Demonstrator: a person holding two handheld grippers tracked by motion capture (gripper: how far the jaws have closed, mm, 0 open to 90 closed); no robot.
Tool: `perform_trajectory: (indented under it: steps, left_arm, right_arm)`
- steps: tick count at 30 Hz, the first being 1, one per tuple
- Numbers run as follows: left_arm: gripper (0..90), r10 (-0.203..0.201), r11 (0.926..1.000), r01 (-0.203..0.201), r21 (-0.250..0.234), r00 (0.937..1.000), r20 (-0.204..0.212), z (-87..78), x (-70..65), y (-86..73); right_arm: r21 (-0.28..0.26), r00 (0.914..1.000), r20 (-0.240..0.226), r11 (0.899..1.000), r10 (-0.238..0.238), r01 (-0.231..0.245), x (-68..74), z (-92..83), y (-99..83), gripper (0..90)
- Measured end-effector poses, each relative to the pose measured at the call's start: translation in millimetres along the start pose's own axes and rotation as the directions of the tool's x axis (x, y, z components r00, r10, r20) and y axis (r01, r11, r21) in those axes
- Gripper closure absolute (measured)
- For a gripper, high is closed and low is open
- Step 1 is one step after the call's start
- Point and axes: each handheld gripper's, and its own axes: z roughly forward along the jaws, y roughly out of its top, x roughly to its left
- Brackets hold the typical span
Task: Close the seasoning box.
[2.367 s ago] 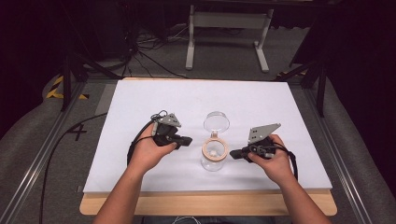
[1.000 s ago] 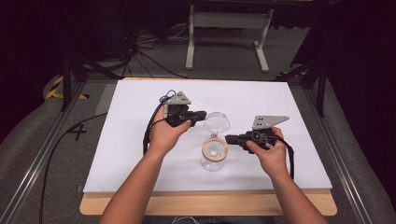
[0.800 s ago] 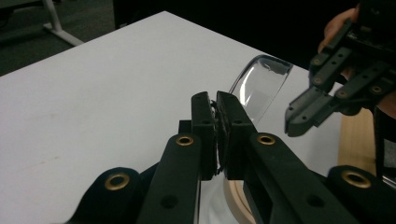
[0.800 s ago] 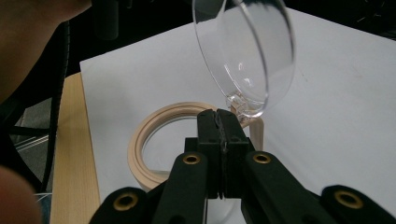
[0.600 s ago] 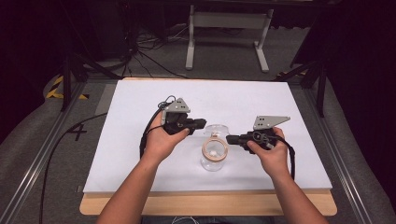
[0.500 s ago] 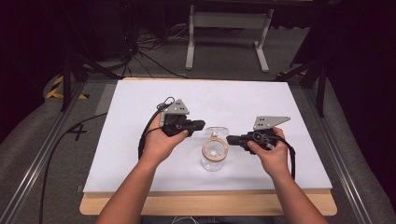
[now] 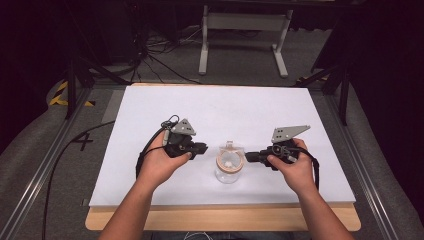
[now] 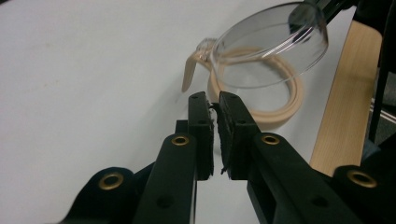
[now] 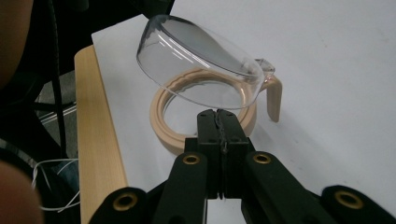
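A clear glass jar (image 7: pixel 229 169) with a beige rim ring (image 8: pixel 280 109) stands on the white table top (image 7: pixel 260 110) between my grippers. Its clear domed lid (image 8: pixel 271 51) hangs tilted over the ring (image 9: pixel 173 126), hinged on the side of the beige latch tab (image 9: pixel 275 98). My left gripper (image 7: pixel 202 147) sits just left of the jar, jaws shut with only a thin slit and nothing between them (image 8: pixel 212 100). My right gripper (image 7: pixel 248 157) is at the jar's right side, shut, its tips (image 9: pixel 218 114) at the ring's outer edge under the lid (image 9: pixel 196 63).
The table's wooden front edge (image 7: pixel 225 220) runs below the white sheet. A grey metal stand (image 7: pixel 242 22) and cables (image 7: pixel 160 55) lie on the floor beyond the far edge. Black frame rails (image 7: pixel 75 85) flank the table.
The lid lay open behind the jar; the left gripper reached over to it, and the lid now tilts over the rim. The left gripper has drawn back left. The right gripper shifted little.
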Motion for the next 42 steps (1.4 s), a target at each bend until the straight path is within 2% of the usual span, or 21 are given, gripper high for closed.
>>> perform_trajectory:
  steps: [4, 6, 9, 10, 11, 14, 22, 27, 30, 33, 36, 42]
  left_arm:
    - [82.5, -0.011, 0.9994, 0.011, 0.032, 0.9999, 0.001, -1.7, 6.0, -5.6]
    - [82.2, -0.033, 0.9986, 0.033, 0.041, 0.9995, 0.001, -1.3, 8.6, -8.7]
    - [81.6, -0.029, 0.9971, 0.029, 0.071, 0.9996, -0.003, -1.3, 12.4, -11.2]
    - [81.3, -0.041, 0.9963, 0.041, 0.076, 0.9992, -0.004, -0.4, 12.7, -12.3]
    - [81.0, -0.022, 0.9948, 0.022, 0.1, 0.9998, -0.001, -0.4, 14.7, -13.0]
    - [80.2, -0.036, 0.9916, 0.036, 0.125, 0.9994, -0.001, 3.8, 15.3, -15.9]
    - [79.6, -0.033, 0.9829, 0.032, 0.181, 0.9995, 0.003, 11.1, 18.0, -19.1]
    - [79.5, -0.033, 0.9826, 0.031, 0.183, 0.9994, 0.007, 11.1, 19.4, -19.7]
    - [78.6, -0.034, 0.9855, 0.033, 0.166, 0.9994, 0.003, 9.9, 20.1, -20.1]
    - [73.7, -0.041, 0.987, 0.042, 0.155, 0.9991, -0.011, 6.6, 21.6, -20.3]
    - [68.2, -0.063, 0.9887, 0.067, 0.134, 0.9975, -0.033, 2.3, 24.1, -23.1]
    - [61.6, -0.105, 0.9891, 0.111, 0.096, 0.9921, -0.069, -8.8, 30.4, -30.1]
  right_arm:
    - [0.029, 1.0, -0.006, 1.0, -0.007, 0.007, 3.3, 1.4, 0.4, 90.0]
    - [0.042, 0.9999, -0.01, 0.999, -0.011, 0.011, 4.3, 2.5, 0.4, 90.0]
    - [0.067, 0.9998, -0.013, 0.998, -0.017, 0.018, 5.7, 3.3, 0.5, 89.9]
    - [0.074, 0.9998, -0.013, 0.997, -0.016, 0.017, 6.1, 3.6, 0.5, 89.9]
    - [0.081, 0.9997, -0.015, 0.996, -0.021, 0.023, 6.1, 3.9, 0.4, 89.9]
    - [0.1, 0.9995, -0.029, 0.995, -0.015, 0.018, 6.6, 5.5, 0.0, 89.8]
    - [0.142, 0.9992, -0.036, 0.99, -0.017, 0.022, 7.0, 8.2, -1.3, 89.8]
    - [0.15, 0.9991, -0.041, 0.988, -0.015, 0.021, 7.7, 6.8, -0.9, 89.8]
    - [0.144, 0.9991, -0.04, 0.989, -0.014, 0.02, 7.6, 5.4, -0.4, 89.7]
    - [0.132, 0.9991, -0.038, 0.991, -0.018, 0.022, 7.8, 2.2, 0.9, 87.7]
    - [0.101, 0.9995, -0.012, 0.994, -0.031, 0.032, 7.5, -6.5, 4.3, 84.3]
    - [0.043, 0.998, 0.059, 0.999, -0.023, 0.02, 0.9, -28.9, 8.2, 76.6]
